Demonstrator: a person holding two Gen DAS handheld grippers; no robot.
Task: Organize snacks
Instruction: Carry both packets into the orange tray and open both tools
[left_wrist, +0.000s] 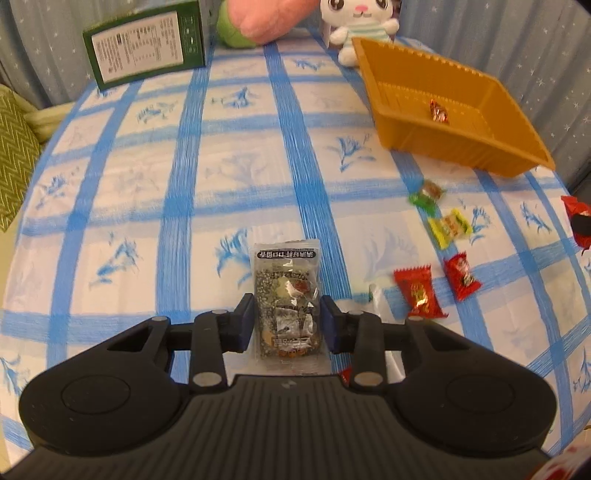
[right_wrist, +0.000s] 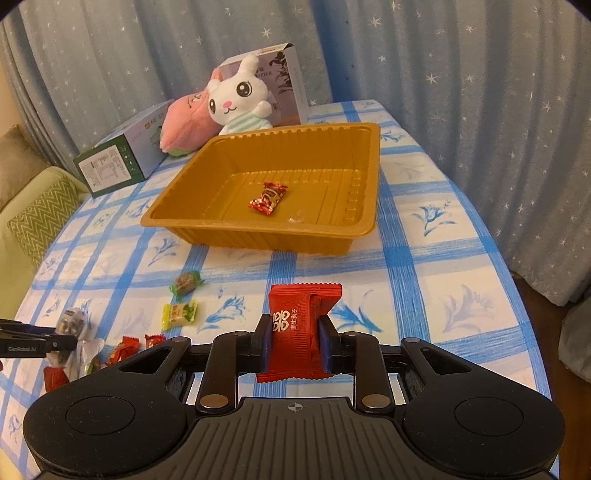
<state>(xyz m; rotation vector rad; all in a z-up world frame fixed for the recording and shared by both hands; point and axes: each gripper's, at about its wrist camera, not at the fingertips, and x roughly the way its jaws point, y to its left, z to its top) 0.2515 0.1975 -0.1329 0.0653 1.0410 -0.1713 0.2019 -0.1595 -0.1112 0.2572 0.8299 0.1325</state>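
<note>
One candy (right_wrist: 268, 197) in gold tray (right_wrist: 369, 218). Four candies loose on blue checked cloth (left_wrist: 184, 184). Left claw (left_wrist: 287, 320) pinches clear snack pack (left_wrist: 286, 295); right claw (right_wrist: 295, 341) squeezes red packet (right_wrist: 301, 325). Starry curtains (right_wrist: 461, 74) behind.

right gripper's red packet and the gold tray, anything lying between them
Nothing: in the right wrist view only bare blue-checked tablecloth separates the red packet, held in the right gripper, from the gold tray.

Candy (right_wrist: 268, 197) in tray (right_wrist: 369, 206); plush rabbit (right_wrist: 236, 99) behind tray.
</note>
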